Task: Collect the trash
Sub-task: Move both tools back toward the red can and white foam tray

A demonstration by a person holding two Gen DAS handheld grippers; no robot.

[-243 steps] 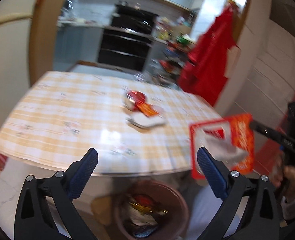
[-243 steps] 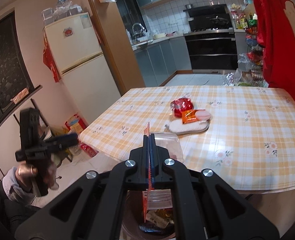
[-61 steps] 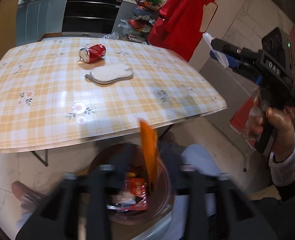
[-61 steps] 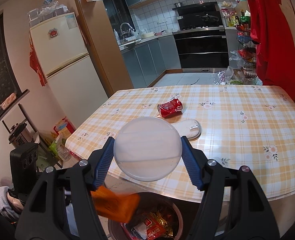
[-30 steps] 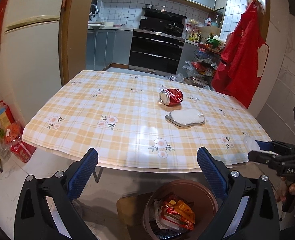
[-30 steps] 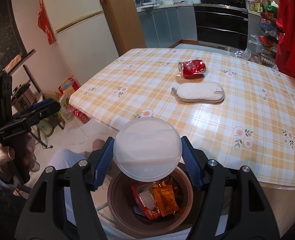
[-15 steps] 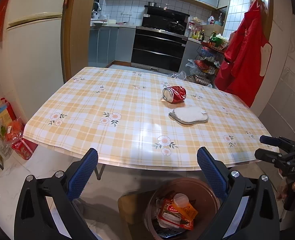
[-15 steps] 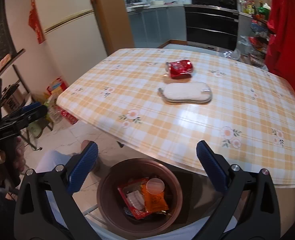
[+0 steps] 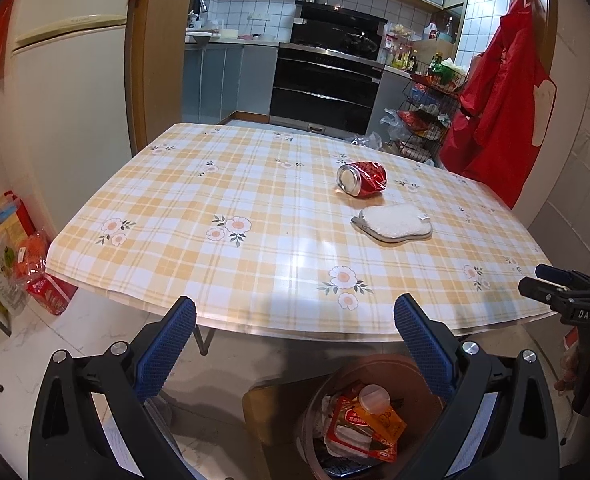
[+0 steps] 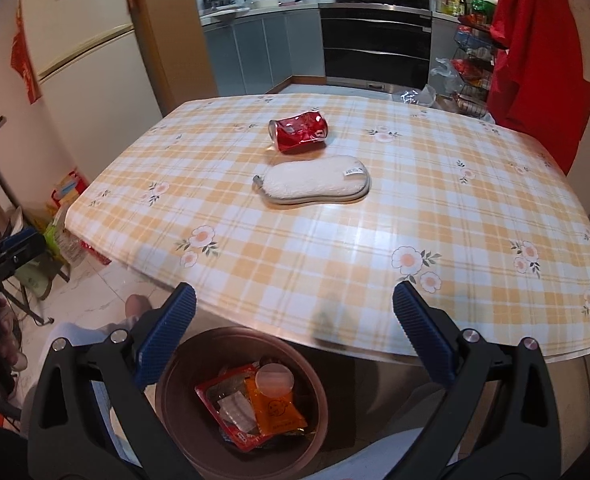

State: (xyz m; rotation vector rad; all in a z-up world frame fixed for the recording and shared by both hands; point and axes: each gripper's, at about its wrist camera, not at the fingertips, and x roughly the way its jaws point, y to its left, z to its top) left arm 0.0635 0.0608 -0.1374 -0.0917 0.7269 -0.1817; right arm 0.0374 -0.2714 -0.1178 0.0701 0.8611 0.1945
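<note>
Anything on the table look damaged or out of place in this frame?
Yes: the red can lies on its side on the table, its wall dented and crumpled. Beside it, apart, a white pad lies flat and looks intact. Nothing looks spilled.

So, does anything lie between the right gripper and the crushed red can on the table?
Yes. In the right wrist view, the white pad lies on the tablecloth directly in front of the red can, between it and the open, empty right gripper. Nothing else intervenes.
</note>
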